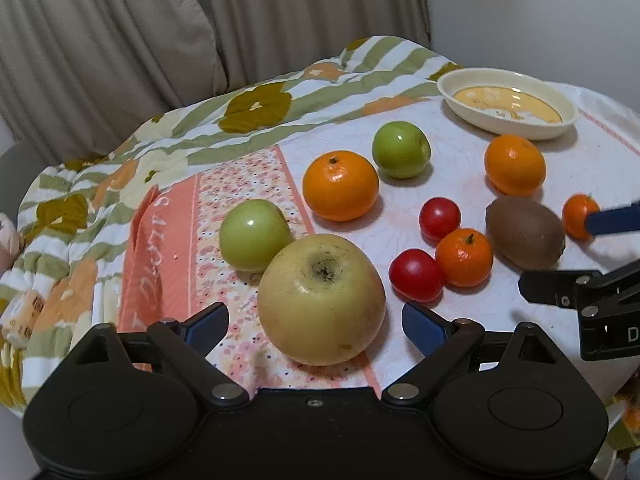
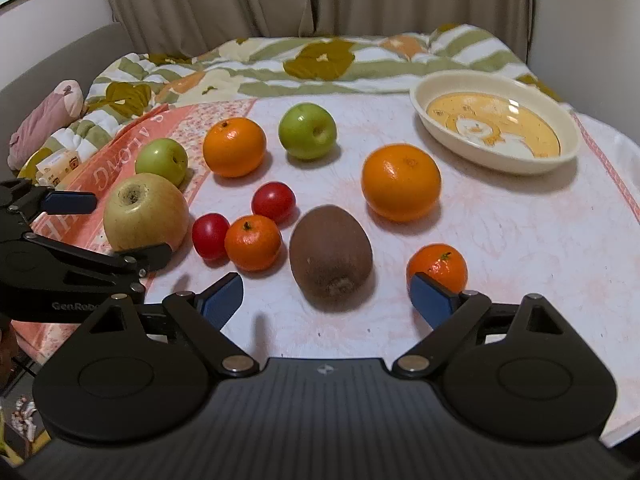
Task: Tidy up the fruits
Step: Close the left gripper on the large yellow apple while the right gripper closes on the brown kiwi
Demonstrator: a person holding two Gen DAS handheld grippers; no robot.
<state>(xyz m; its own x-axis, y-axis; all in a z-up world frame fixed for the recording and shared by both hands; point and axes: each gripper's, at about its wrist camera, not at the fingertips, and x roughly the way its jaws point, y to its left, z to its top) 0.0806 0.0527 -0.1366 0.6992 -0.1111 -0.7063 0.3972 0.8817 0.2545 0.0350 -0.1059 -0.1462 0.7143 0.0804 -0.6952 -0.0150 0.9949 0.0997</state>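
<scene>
Yellow apple (image 1: 321, 300) lies between the spread fingers of the left gripper (image 1: 316, 325); the right gripper (image 2: 328, 293), also spread, frames the kiwi (image 2: 330, 258).

Left gripper (image 1: 316, 326) and right gripper (image 2: 326, 294) hover low, jaws seemingly spread wide.

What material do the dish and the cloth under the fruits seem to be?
The dish looks like glazed ceramic or melamine: a smooth cream rim with a soft shine and a printed bear inside. The cloth looks like a soft woven or quilted textile: matte, printed in pink, slightly wrinkled.
</scene>
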